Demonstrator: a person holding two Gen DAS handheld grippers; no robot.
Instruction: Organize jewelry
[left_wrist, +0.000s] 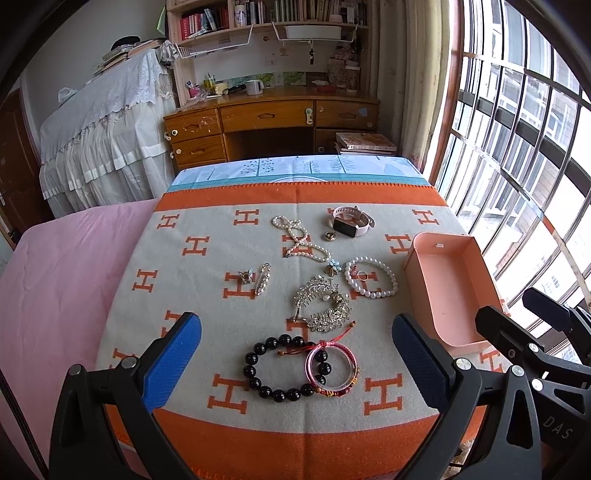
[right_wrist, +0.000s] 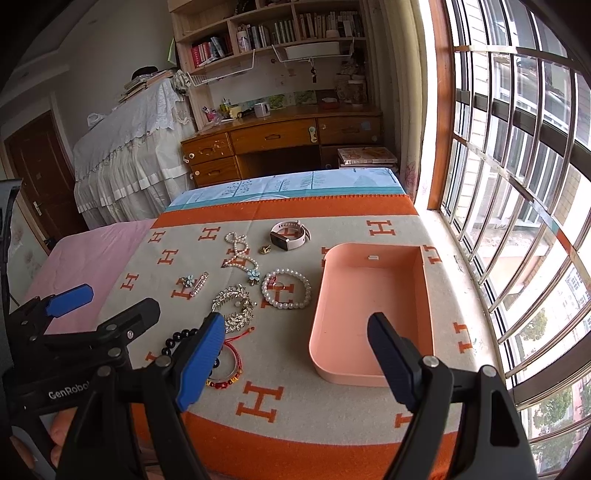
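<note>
Left tool (left_wrist: 295, 354): held wide apart, gripping nothing, poised above the near edge of the table (left_wrist: 207, 229).
Right tool (right_wrist: 295, 354): likewise spread and empty, its right finger over the near end of the pink tray (right_wrist: 332, 295).
Just ahead of the left tool: a black bead bracelet (left_wrist: 266, 365) overlapped by a pink bangle (left_wrist: 332, 369) with red cord.
Further ahead: a rhinestone hair comb (left_wrist: 325, 302), a white pearl bracelet (left_wrist: 371, 277), a pearl necklace (left_wrist: 299, 238), a pin brooch (left_wrist: 263, 278).
Farthest from both tools: a pink-strapped watch (left_wrist: 351, 221).
Tray: empty, ahead and right of the left tool, beside the window side.
</note>
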